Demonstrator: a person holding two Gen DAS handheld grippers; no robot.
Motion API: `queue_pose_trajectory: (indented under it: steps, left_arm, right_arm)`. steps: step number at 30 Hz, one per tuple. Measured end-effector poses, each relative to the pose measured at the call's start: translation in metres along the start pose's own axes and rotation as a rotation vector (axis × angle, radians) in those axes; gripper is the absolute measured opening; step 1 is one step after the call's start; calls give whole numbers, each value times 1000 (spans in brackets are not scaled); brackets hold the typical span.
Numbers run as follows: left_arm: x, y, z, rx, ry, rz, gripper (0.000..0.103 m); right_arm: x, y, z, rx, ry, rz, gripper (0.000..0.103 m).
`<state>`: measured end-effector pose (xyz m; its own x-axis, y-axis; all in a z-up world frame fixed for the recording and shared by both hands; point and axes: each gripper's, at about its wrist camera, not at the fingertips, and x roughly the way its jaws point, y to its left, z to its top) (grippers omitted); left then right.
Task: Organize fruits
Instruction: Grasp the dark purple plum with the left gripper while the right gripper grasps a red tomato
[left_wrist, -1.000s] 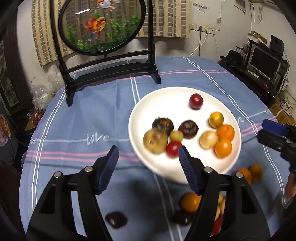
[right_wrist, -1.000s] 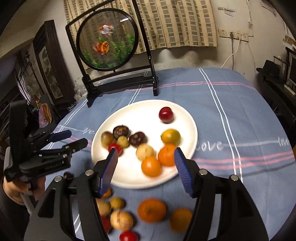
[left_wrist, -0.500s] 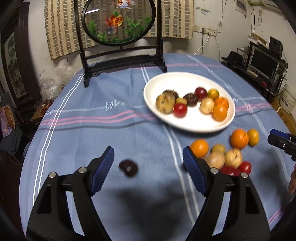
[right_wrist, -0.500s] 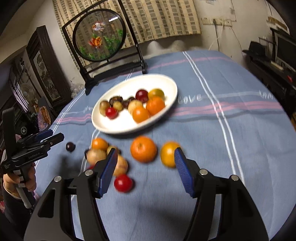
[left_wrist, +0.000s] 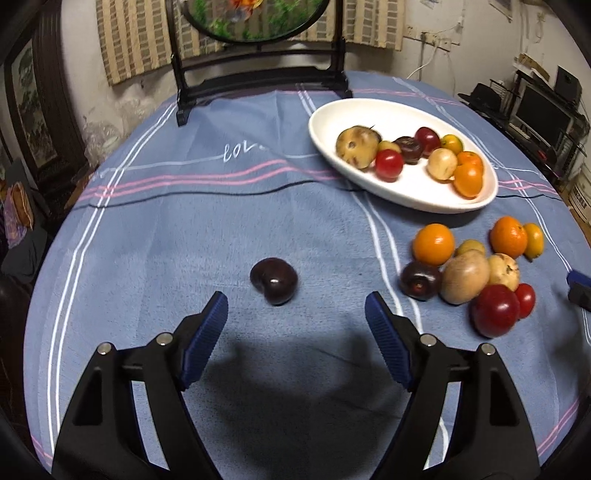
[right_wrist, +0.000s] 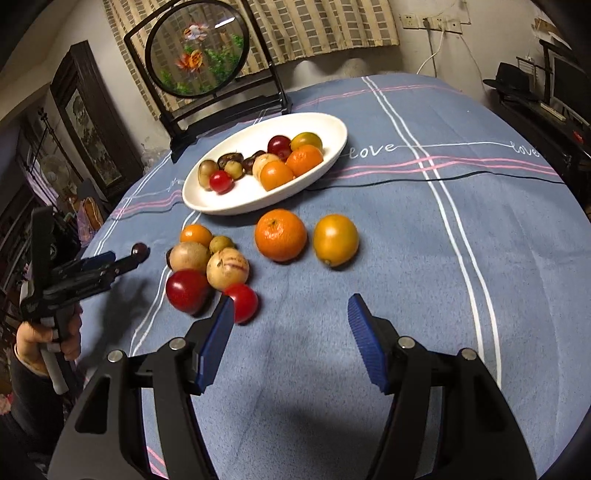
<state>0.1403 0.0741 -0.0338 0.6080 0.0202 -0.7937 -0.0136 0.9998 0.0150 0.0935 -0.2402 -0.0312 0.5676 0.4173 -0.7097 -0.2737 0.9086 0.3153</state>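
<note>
Left gripper (left_wrist: 295, 319) wide open, empty, aimed at the lone dark plum (left_wrist: 274, 280) lying on the blue cloth (left_wrist: 184, 240) just ahead of its tips and well apart from the other fruit; best to centre the jaws on it, drop low and close gently, since it looks smooth, glossy, round and likely to roll. Right gripper (right_wrist: 291, 319) also wide open and empty, near the loose pile (right_wrist: 207, 264) of smooth fruit, dimpled orange (right_wrist: 280, 235) beyond, glossy white oval plate (right_wrist: 332, 129) part filled.
</note>
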Motion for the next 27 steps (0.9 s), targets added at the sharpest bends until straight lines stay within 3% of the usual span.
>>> queue_pose_trajectory:
  steps: [12, 16, 22, 24, 26, 27]
  left_arm:
    - [16, 6, 2, -36, 37, -14, 78]
    - [16, 8, 1, -45, 48, -27, 78]
    - [17, 5, 1, -42, 48, -35, 79]
    - [18, 6, 1, -42, 50, -32, 79]
    - [19, 6, 0, -44, 52, -29, 79]
    - [20, 7, 0, -45, 53, -27, 79]
  right_arm:
    - [42, 48, -4, -208, 112, -57, 64]
    - [56, 52, 0, -216, 147, -67, 49]
    - [64, 54, 4, -225, 143, -94, 47]
    - [65, 56, 4, -235, 133, -111, 42]
    - [64, 57, 4, -235, 130, -92, 30]
    - [63, 58, 4, -234, 122, -103, 30]
